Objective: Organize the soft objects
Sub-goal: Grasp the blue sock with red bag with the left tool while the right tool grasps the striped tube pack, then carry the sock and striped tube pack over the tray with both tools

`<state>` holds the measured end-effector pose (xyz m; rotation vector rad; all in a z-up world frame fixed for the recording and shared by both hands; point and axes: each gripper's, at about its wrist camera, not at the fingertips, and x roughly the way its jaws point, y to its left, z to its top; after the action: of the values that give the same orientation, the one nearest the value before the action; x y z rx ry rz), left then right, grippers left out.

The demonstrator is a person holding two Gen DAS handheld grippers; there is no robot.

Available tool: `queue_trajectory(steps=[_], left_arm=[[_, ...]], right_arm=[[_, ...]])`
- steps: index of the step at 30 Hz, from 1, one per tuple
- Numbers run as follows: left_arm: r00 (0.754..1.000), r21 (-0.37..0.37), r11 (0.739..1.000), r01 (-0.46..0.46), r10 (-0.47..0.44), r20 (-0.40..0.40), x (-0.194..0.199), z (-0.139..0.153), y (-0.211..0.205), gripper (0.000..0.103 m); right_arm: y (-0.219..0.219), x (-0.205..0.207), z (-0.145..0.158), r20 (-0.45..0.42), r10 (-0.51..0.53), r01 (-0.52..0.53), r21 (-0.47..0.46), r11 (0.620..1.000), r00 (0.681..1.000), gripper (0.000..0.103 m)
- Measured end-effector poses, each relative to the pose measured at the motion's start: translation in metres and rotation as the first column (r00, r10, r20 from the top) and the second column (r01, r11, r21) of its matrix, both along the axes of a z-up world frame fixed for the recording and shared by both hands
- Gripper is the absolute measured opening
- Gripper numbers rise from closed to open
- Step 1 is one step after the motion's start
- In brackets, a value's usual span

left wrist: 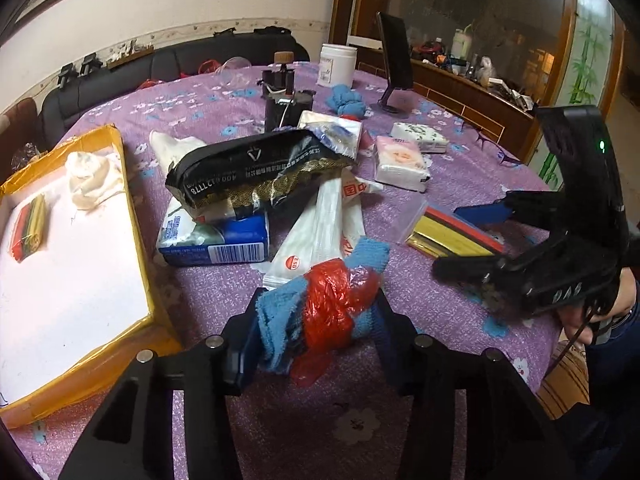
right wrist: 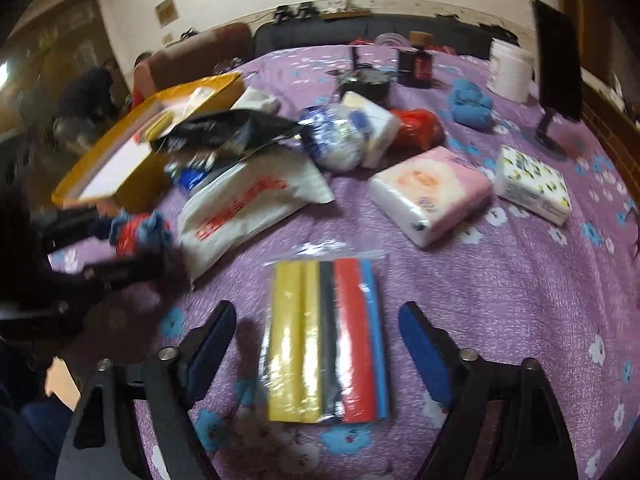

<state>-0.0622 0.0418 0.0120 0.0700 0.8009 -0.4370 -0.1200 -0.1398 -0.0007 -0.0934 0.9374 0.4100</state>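
Observation:
My left gripper (left wrist: 320, 320) is shut on a blue towel wrapped in a red plastic bag (left wrist: 328, 308), held just above the purple tablecloth; it also shows blurred in the right wrist view (right wrist: 136, 232). My right gripper (right wrist: 320, 344) is open, its fingers on either side of a clear bag of coloured strips (right wrist: 324, 340), which lies flat on the cloth. In the left wrist view the right gripper (left wrist: 472, 240) hovers over the same bag (left wrist: 452, 232). A yellow-rimmed box (left wrist: 132, 208) at the left holds a cream cloth (left wrist: 90, 176) and a coloured bundle (left wrist: 28, 232).
A pile in the middle has a black packet (left wrist: 256, 164), a blue-white tissue pack (left wrist: 216, 244) and white bags (left wrist: 332, 220). Pink (right wrist: 432, 192) and floral (right wrist: 532, 184) tissue packs, a blue towel (right wrist: 468, 104), a white jar (right wrist: 510, 72), a phone stand (right wrist: 556, 80) and glasses (left wrist: 496, 148) lie beyond.

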Motion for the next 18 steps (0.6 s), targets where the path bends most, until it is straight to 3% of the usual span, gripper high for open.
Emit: queue_trajectory(steps=[2, 11, 18], left_arm=[[1.000, -0.007, 1.000, 0.006, -0.006, 0.011, -0.001, 0.001, 0.001, 0.048], [0.999, -0.053, 0.999, 0.010, -0.008, 0.034, -0.003, 0.006, 0.005, 0.048], [0.999, -0.080, 0.997, -0.002, 0.006, 0.043, -0.004, 0.008, 0.010, 0.048]], right_arm=[[0.003, -0.002, 0.001, 0.014, -0.008, 0.008, -0.037, 0.999, 1.000, 0.052], [-0.020, -0.001, 0.028, 0.053, -0.081, 0.073, 0.131, 0.989, 0.995, 0.051], [-0.010, -0.004, 0.034, 0.064, -0.062, 0.049, 0.188, 0.981, 0.996, 0.051]])
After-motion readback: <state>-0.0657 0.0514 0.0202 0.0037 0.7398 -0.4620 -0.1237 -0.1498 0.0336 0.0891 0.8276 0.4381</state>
